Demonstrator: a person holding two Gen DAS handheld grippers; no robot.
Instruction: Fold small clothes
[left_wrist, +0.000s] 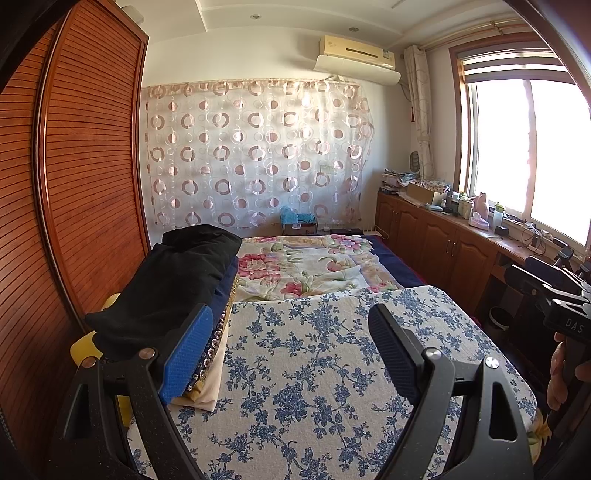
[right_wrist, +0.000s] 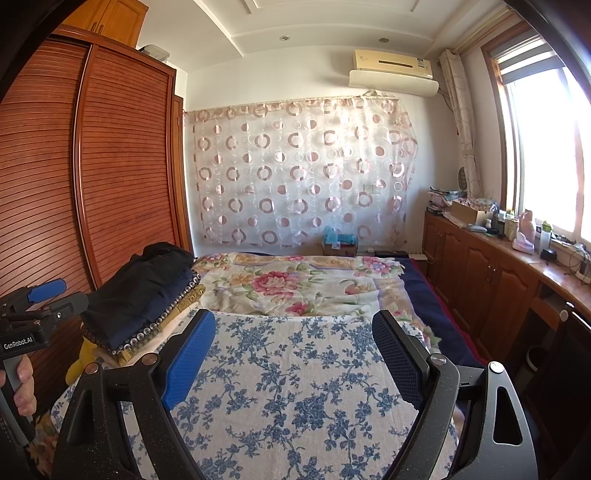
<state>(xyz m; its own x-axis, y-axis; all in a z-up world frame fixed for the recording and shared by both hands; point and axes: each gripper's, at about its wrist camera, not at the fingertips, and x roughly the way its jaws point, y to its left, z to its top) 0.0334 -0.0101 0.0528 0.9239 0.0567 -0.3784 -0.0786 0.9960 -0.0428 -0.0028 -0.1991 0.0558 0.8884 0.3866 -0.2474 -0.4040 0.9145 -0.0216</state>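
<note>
A stack of folded clothes (left_wrist: 173, 280) lies at the left edge of the bed, a black piece on top, then navy, gold-trimmed and cream layers below; in the right wrist view the stack (right_wrist: 144, 295) shows a beaded hem. My left gripper (left_wrist: 291, 321) hovers open over the blue-flowered white cloth (left_wrist: 303, 354), its left pad just beside the stack, nothing between the fingers. My right gripper (right_wrist: 293, 328) is open too, above the same cloth (right_wrist: 295, 369), empty. Each gripper appears at the edge of the other's view, held by a hand.
A pink-flowered quilt (left_wrist: 303, 266) covers the far part of the bed. A slatted wooden wardrobe (left_wrist: 85, 177) stands close on the left. Low wooden cabinets (right_wrist: 491, 280) with clutter on top run under the window on the right. A circle-patterned curtain (left_wrist: 255, 155) hangs behind.
</note>
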